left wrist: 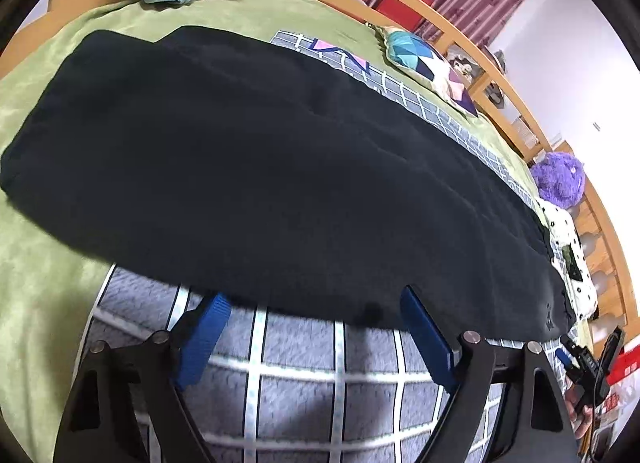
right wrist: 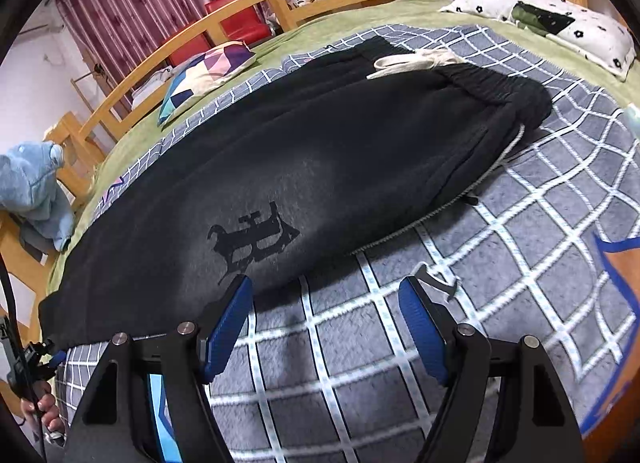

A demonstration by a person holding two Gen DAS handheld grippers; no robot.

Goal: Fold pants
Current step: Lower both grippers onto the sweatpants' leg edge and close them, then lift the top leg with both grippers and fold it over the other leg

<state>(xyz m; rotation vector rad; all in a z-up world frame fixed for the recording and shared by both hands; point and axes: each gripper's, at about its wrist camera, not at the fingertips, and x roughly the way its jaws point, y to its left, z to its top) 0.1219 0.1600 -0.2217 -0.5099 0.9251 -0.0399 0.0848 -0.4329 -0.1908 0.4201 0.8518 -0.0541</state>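
Black fleece pants (right wrist: 304, 167) lie flat along the grey checked blanket (left wrist: 304, 379) on the bed, already doubled leg on leg, with the waistband and its pale drawstring (right wrist: 416, 61) at your right end and the leg cuffs at your left end. Your left gripper (left wrist: 316, 311) hovers at the near long edge with its jaws well apart and nothing between them. Your right gripper (right wrist: 326, 299) is also wide apart and empty, just beside the near edge, below the printed logo (right wrist: 252, 239).

I see 3 risks for you here:

1. You may pinch the blanket together with the pants, because both are soft and the pads come in low over the checked cloth. Then the blanket will lift with the fold.
2. You may catch only the upper leg of the 2 layers. The lower leg would stay behind and the fold would open crooked.
3. The drawstring lies loose on top of the waistband, so it can slide out and hang from the folded bundle.

Judging from this, the grasp is not yet made.
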